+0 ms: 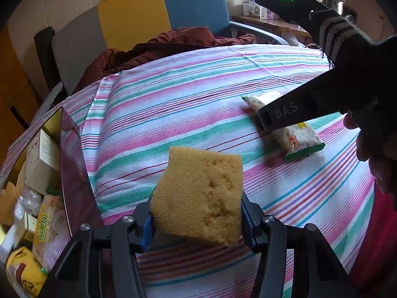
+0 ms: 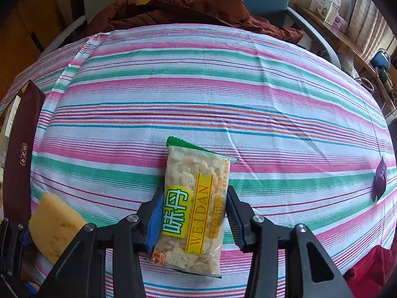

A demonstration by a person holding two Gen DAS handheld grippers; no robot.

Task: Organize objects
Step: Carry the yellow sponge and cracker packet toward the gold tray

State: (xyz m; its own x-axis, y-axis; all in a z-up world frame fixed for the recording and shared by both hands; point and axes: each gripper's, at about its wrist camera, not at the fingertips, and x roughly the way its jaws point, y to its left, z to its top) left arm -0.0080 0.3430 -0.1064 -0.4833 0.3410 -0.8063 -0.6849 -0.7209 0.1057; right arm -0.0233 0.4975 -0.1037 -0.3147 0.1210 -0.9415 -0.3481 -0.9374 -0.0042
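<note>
A yellow sponge (image 1: 198, 193) stands clamped between the fingers of my left gripper (image 1: 196, 221), which is shut on it above the striped tablecloth (image 1: 173, 104). The sponge (image 2: 54, 231) also shows at the lower left of the right wrist view. A clear snack packet (image 2: 196, 211) with green ends and a yellow label sits between the fingers of my right gripper (image 2: 192, 218). Both pads press on its long sides. In the left wrist view the packet (image 1: 297, 136) lies low over the cloth at the right, partly hidden under my right gripper (image 1: 266, 124).
A dark red open box (image 1: 72, 173) at the left edge holds several cartons and packets. A brown-red jacket (image 2: 186, 10) lies over a grey, yellow and blue chair (image 1: 139, 15) behind the table. A small purple thing (image 2: 379, 181) lies at the right; red cloth (image 2: 367, 270) shows lower right.
</note>
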